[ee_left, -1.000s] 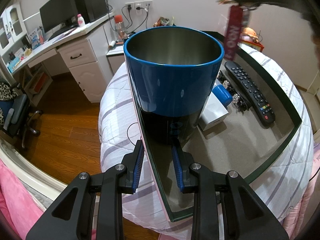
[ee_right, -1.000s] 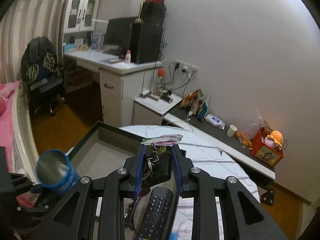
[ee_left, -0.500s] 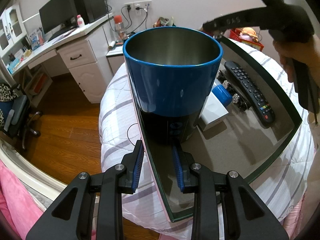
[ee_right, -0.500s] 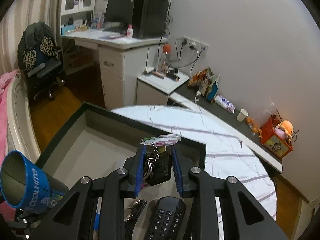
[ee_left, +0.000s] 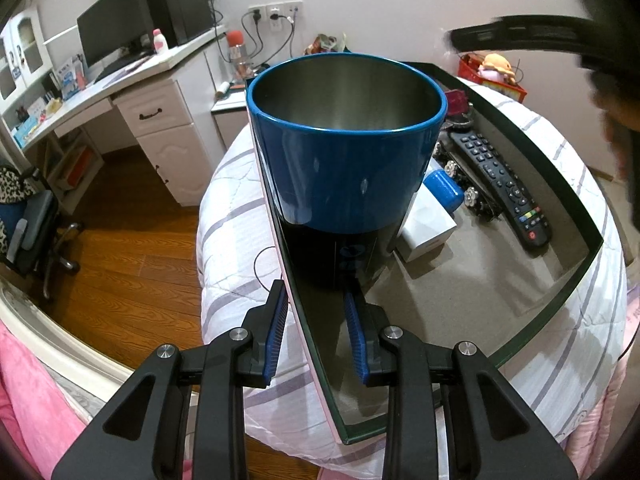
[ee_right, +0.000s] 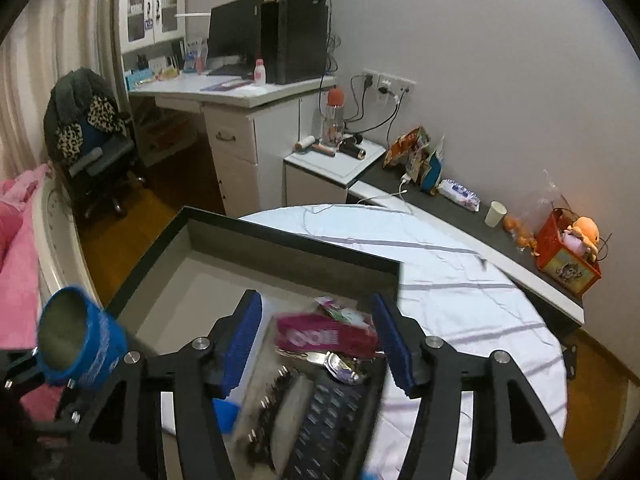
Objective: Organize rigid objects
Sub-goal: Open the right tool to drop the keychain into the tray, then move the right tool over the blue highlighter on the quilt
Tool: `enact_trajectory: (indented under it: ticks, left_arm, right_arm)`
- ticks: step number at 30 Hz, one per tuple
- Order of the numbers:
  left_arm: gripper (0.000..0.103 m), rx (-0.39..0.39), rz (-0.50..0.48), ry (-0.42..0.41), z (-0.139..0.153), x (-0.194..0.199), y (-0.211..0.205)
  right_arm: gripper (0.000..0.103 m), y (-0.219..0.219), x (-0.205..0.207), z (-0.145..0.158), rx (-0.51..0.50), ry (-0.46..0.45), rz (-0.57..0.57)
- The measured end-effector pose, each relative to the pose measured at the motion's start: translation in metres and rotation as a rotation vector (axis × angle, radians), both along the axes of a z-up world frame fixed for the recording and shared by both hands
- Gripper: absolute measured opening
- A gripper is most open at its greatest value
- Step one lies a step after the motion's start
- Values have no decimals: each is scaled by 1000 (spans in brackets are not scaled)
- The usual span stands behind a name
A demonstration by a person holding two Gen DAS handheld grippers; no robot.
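Two views. Left wrist: the left tongs (ee_left: 316, 334) are clamped on the base of a blue steel-lined cup (ee_left: 346, 152), held over the near edge of the dark tray (ee_left: 576, 276) containing a black remote (ee_left: 500, 184) and a white box (ee_left: 428, 228).

Right wrist: the right tongs (ee_right: 318, 342) are opening, pads clear of the keyring's pink tag (ee_right: 326, 336), which lies in the tray; its white lettering is too blurred to read.

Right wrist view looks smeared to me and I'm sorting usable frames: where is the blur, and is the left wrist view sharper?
Right wrist view: remote and keys with the pink tag are motion-smeared, the room behind crisp. Left wrist view: blue cup sharp with small glints; only the right hand-held gripper is blurred.
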State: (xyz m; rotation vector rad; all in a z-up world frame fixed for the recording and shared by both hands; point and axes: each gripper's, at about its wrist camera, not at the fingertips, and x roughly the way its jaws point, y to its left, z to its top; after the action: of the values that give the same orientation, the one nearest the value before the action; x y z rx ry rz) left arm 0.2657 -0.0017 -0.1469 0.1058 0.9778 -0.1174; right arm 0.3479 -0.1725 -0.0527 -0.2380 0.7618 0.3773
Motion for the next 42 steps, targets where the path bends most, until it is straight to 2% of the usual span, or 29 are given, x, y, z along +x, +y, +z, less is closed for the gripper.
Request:
enact_trajectory:
  ticks: [4, 8, 9, 12, 14, 16, 19, 25, 29, 42]
  left_arm:
    - [28, 1, -1, 1, -1, 0, 0]
    - [29, -17, 0, 12, -3, 2, 3]
    - [30, -15, 5, 12, -4, 2, 4]
    - [23, 13, 32, 7, -7, 3, 11]
    - [20, -13, 28, 8, -9, 4, 14]
    - [18, 0, 31, 0, -9, 3, 11]
    - [18, 1, 30, 5, -9, 4, 13]
    - [21, 4, 38, 7, -9, 1, 20]
    - [22, 20, 55, 8, -9, 0, 25]
    - [21, 20, 59, 7, -7, -4, 25]
  right_arm:
    - [71, -35, -31, 19, 15, -57, -25]
    - [74, -73, -62, 26, 19, -89, -63]
    - [74, -83, -73, 24, 15, -91, -78]
    - [75, -103, -94, 16, 13, -86, -107]
    - [75, -113, -105, 5, 17, -71, -117]
    - [75, -119, -114, -8, 8, -43, -120]
    - [75, -124, -125, -27, 9, -5, -129]
    - [75, -113, -143, -63, 3, 63, -74]
    - [75, -110, -143, -81, -14, 94, -72]
    - [75, -100, -123, -102, -23, 123, -72]
